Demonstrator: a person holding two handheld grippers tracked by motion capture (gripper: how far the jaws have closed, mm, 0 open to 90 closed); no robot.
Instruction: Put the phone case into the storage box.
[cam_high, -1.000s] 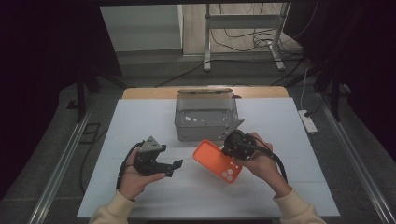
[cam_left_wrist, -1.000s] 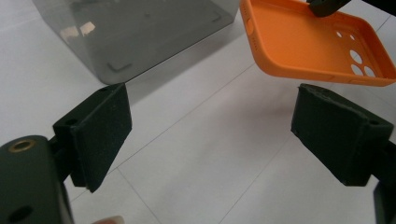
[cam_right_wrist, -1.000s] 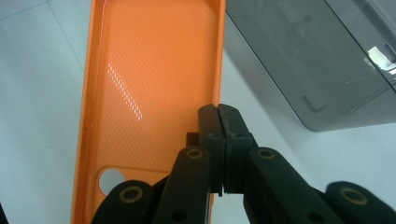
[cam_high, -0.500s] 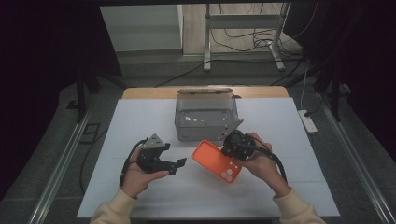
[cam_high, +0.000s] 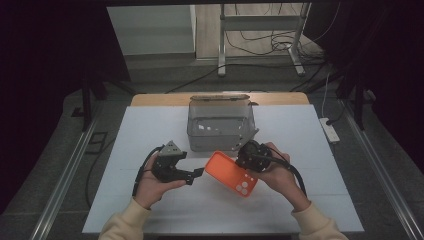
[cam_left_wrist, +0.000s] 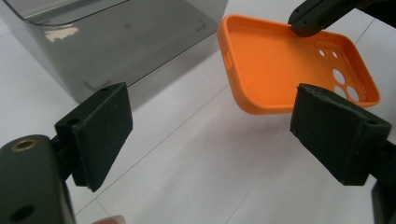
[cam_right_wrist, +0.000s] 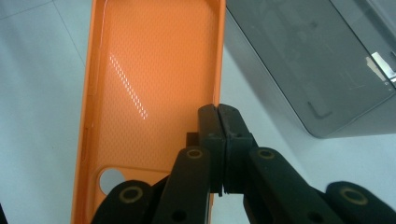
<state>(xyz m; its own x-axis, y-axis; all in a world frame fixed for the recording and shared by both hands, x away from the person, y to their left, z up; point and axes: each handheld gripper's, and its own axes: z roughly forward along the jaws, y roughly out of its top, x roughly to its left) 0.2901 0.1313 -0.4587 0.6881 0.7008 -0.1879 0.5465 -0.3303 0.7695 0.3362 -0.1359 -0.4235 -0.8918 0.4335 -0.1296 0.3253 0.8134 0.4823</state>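
Observation:
An orange phone case (cam_high: 231, 173) with camera holes hangs tilted just above the white table, hollow side up. My right gripper (cam_high: 241, 161) is shut on its long edge; in the right gripper view the jaws (cam_right_wrist: 218, 122) pinch the rim of the case (cam_right_wrist: 149, 84). My left gripper (cam_high: 196, 175) is open, its tips close to the case's left end and apart from it. In the left gripper view its pads (cam_left_wrist: 100, 130) stand wide with bare table between them, and the case (cam_left_wrist: 280, 70) lies beyond them with the right gripper's jaws on its far rim.
A clear grey plastic box (cam_high: 220, 137) stands open-topped right behind the case, also seen as the box (cam_left_wrist: 121, 42) and the box (cam_right_wrist: 308, 60). The white table (cam_high: 125, 150) has bare room left and front. A power strip (cam_high: 330, 130) lies at the right edge.
My left gripper has edged a little to the right, toward the case. The right gripper and the case have stayed where they were.

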